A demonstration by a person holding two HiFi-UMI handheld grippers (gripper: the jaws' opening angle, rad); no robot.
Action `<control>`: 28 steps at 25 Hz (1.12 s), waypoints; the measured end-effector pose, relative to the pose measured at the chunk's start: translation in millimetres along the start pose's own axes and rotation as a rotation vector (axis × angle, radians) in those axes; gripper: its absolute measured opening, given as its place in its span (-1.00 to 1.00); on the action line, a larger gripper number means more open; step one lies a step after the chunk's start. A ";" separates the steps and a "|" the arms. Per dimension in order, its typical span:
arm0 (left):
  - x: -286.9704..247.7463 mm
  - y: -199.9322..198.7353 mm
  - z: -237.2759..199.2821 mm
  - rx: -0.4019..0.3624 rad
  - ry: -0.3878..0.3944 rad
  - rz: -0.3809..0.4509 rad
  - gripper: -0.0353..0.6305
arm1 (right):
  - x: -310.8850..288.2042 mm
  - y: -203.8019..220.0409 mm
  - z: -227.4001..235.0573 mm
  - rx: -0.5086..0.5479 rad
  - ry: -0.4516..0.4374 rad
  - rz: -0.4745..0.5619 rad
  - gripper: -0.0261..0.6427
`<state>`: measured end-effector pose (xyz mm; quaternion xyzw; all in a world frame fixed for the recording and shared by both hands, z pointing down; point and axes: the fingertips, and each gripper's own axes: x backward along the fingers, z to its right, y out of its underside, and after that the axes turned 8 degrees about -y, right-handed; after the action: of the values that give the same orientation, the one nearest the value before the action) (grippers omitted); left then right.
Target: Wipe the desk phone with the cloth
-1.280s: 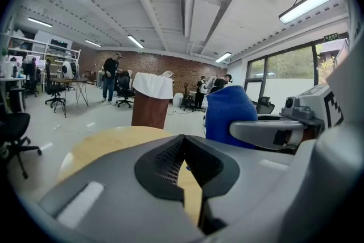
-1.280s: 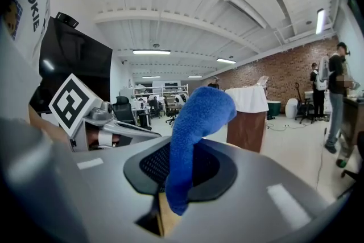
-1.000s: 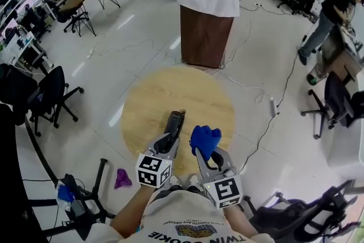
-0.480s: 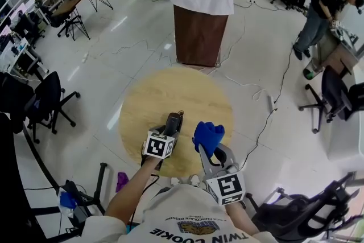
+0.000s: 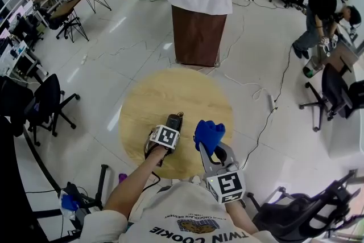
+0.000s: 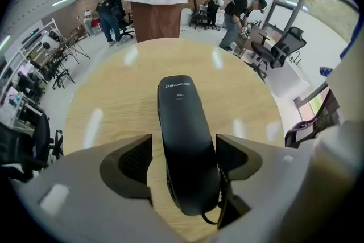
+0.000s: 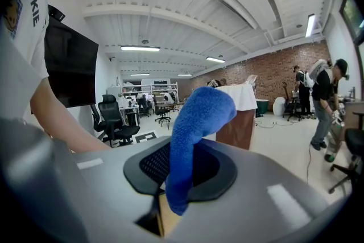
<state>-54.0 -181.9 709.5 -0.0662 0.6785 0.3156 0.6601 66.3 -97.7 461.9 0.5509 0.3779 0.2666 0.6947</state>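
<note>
Desk phone handset, black and corded, lies on the round wooden table, near its front edge. The left gripper straddles its near end. Its jaws are opening, with a gap showing on either side and the pads off the plastic. Raised beside it, the right gripper has its jaws pinched together on a blue cloth, which bunches above them.

Free to pass over the bare table at centre frame; blocked at lower centre by phone handset, blue cloth just right.
</note>
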 end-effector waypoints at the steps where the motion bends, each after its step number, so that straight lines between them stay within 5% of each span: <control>1: -1.0 -3.6 -5.0 -0.021 -0.030 0.004 0.13 | -0.2 0.3 0.1 0.000 0.000 -0.001 -0.74; 14: -25.4 -2.3 -6.6 0.001 -0.045 -0.074 0.11 | 10.2 12.5 8.0 -0.029 0.032 -0.025 -0.74; 28: -24.4 -0.6 1.6 0.063 0.016 -0.022 -0.04 | 5.7 12.3 -1.6 -0.022 0.004 -0.037 -0.74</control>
<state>-49.4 -189.5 732.3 -0.0554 0.6926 0.2864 0.6597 68.9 -89.3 472.3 0.5357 0.3863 0.2589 0.7048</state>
